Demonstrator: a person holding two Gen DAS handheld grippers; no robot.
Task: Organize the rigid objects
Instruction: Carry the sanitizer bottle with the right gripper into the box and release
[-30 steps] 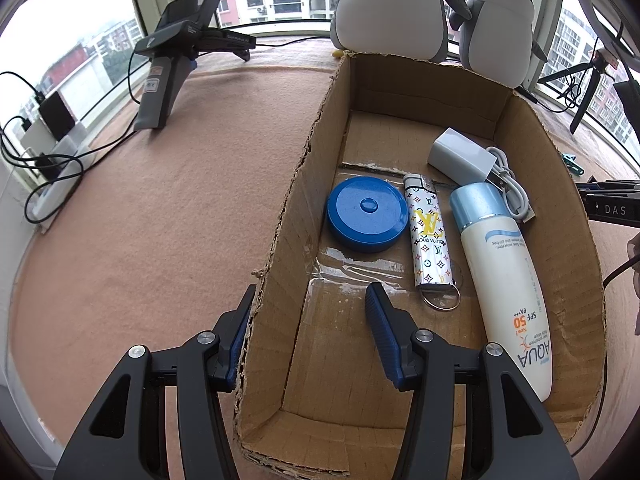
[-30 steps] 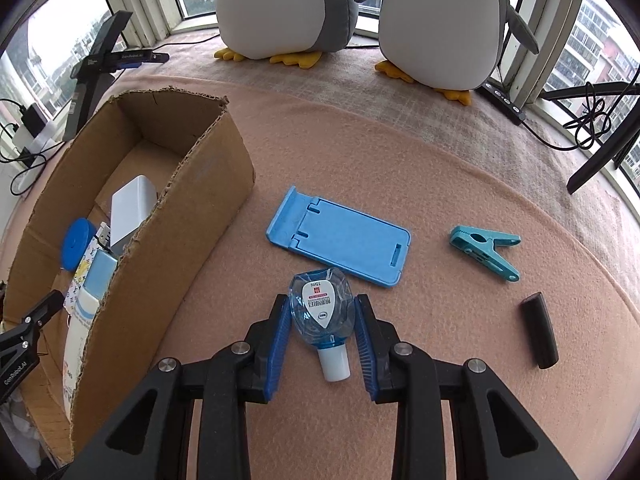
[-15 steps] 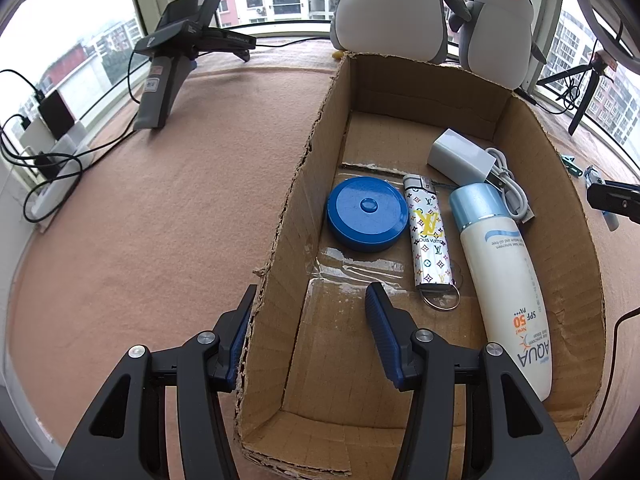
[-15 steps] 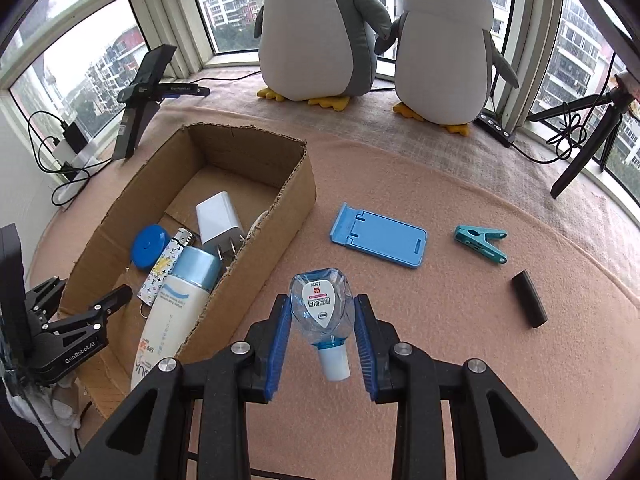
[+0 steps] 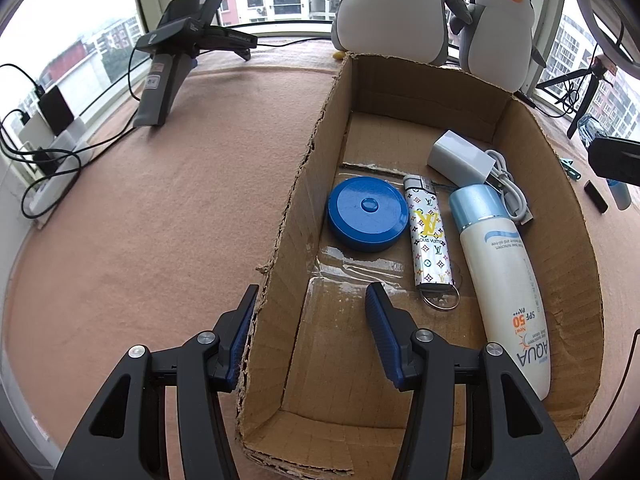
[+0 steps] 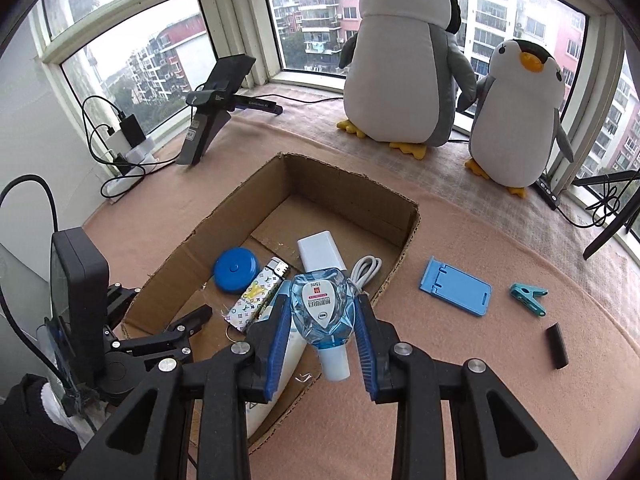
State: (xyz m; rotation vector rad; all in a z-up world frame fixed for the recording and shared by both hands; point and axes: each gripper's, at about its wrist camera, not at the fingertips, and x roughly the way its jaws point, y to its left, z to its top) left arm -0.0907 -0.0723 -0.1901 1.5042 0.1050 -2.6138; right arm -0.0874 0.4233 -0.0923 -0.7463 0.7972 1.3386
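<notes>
My right gripper is shut on a small clear blue bottle with a white cap, held cap-down in the air over the near right wall of the cardboard box. Inside the box lie a blue round tape measure, a patterned lighter, a white sunscreen bottle and a white charger with its cable. My left gripper is open and straddles the box's left wall, one finger outside and one inside.
On the pink cloth right of the box lie a blue phone stand, a teal clip and a small black piece. Two plush penguins stand by the window. A black stand and cables occupy the far left.
My right gripper has lifted the bottle off the cloth and carried it left, from beside the phone stand to above the box's right wall. The left gripper has stayed put.
</notes>
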